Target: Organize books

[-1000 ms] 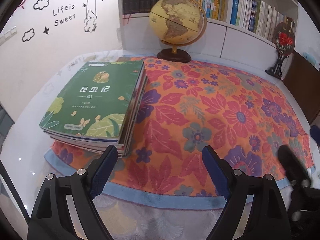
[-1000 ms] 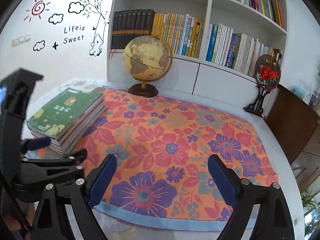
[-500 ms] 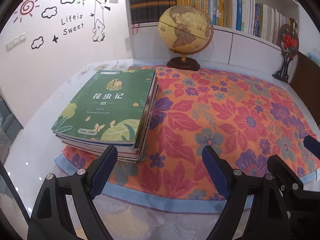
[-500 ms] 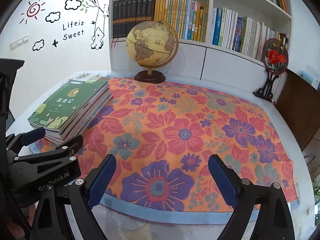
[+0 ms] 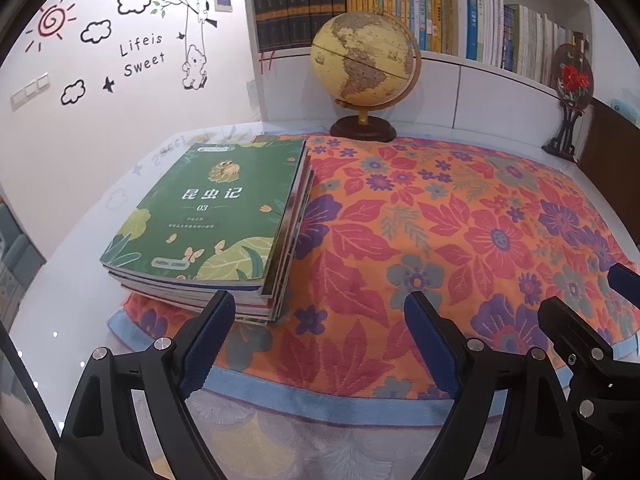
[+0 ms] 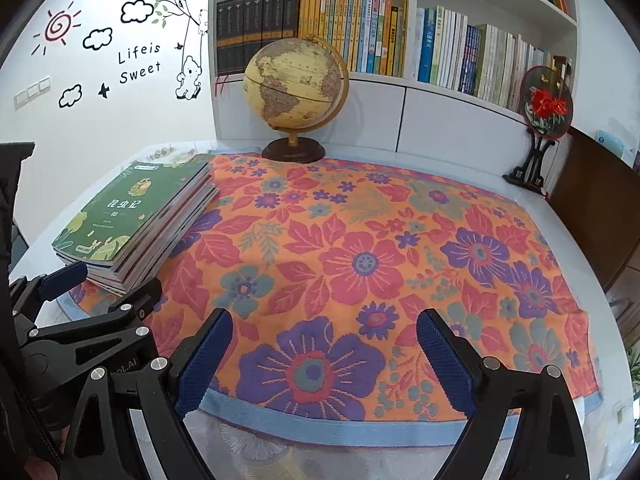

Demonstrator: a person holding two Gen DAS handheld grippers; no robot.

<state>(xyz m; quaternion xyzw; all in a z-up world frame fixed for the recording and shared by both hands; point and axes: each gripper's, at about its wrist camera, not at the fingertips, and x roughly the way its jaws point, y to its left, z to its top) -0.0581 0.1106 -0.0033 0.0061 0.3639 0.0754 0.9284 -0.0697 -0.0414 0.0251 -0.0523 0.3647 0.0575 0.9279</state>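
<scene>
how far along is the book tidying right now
Done: nothing visible yet; the stack of books lies flat at the left corner of the flowered cloth. In hand: nothing; the left gripper and right gripper are both open and empty, short of the stack. Left: picking up and sorting the books.

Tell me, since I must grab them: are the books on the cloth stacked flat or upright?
Stacked flat: the books lie in a pile on the floral cloth, green cover facing up, page edges showing.
</scene>
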